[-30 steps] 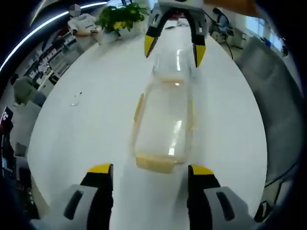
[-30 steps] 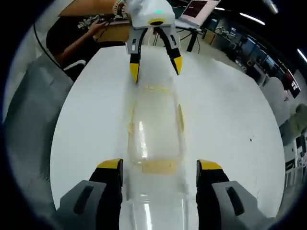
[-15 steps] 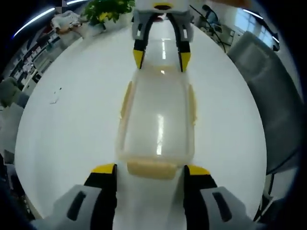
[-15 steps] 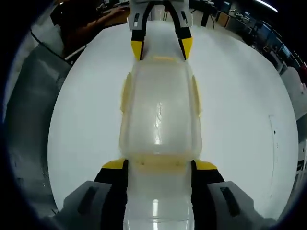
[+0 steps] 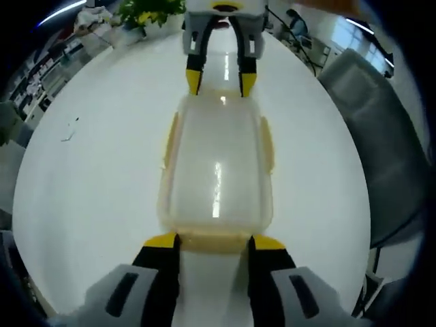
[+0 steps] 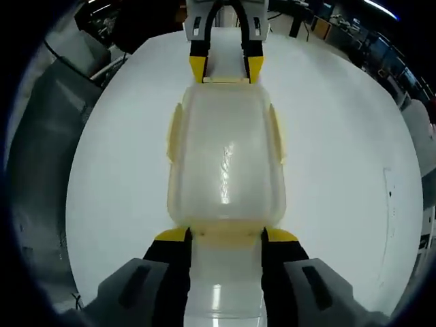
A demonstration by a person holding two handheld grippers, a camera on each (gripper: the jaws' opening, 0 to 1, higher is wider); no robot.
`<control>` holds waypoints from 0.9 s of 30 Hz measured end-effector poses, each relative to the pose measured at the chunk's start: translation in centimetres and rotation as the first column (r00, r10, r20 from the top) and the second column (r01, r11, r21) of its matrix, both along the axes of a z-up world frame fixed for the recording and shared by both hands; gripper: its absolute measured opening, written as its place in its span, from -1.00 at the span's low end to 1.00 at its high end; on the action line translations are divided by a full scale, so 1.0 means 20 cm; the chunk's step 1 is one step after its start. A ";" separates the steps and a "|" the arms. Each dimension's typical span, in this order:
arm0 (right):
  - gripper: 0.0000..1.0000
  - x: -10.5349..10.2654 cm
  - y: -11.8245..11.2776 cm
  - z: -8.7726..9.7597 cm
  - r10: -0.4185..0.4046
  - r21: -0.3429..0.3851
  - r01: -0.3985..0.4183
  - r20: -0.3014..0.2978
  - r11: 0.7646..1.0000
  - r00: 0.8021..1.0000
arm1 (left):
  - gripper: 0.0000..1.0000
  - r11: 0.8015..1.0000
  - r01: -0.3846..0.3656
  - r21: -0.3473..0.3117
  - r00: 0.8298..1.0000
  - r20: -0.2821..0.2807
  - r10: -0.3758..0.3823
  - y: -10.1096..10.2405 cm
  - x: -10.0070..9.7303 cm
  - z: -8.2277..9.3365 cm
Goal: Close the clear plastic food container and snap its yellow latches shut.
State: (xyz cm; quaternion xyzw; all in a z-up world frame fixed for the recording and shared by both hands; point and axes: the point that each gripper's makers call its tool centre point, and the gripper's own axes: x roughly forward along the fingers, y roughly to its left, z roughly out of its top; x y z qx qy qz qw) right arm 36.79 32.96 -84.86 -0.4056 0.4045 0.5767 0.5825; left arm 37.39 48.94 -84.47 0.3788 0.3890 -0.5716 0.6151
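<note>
Bench (image 5: 88, 170): white, glossy, rounded at its edges; ceiling lights reflect along its middle.
Room: an open office. In the left gripper view a green plant (image 5: 146, 9) stands at the far edge of the bench, with shelves and clutter past the left edge. In the right gripper view dark desks and screens lie beyond the far edge.
Chairs: a grey chair (image 5: 381, 136) stands just off the bench's right edge in the left gripper view; a grey chair (image 6: 48, 122) stands off the left edge in the right gripper view.
Small things: a small scrap (image 5: 69, 133) lies on the bench towards its left edge in the left gripper view, well apart from the container; a dark speck (image 6: 390, 194) sits near the right edge in the right gripper view.
Container (image 5: 216, 170): clear plastic, lid on, lying lengthwise in the middle of the bench between the two grippers. Nothing else stands near it.
Latches: a yellow latch (image 5: 170, 136) shows on each long side, and a yellow end latch (image 5: 212, 240) at the near end in each view.
Left gripper (image 5: 212, 242): its yellow-tipped fingers are partly spread, one tip at each side of the near end latch; whether they press it I cannot tell.
Right gripper (image 6: 225, 236): fingers partly spread likewise, flanking the opposite end latch (image 6: 225, 235); contact cannot be told.
</note>
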 end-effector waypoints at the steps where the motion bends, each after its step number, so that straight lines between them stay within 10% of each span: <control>1: -0.25 0.00 0.00 0.00 0.002 0.001 -0.002 0.000 1.000 1.000 | -0.30 1.000 -0.001 0.003 1.000 0.000 0.001 0.00 0.00 0.00; 12: -0.26 -0.09 0.03 0.02 0.030 -0.005 -0.031 -0.020 1.000 0.999 | -0.31 0.999 -0.035 0.023 0.998 -0.043 0.036 0.03 -0.12 0.05; 27: -0.26 -0.18 -0.07 0.43 0.078 0.080 -0.083 0.058 0.993 0.995 | -0.30 0.996 -0.084 -0.002 0.996 0.029 0.084 -0.08 -0.24 0.42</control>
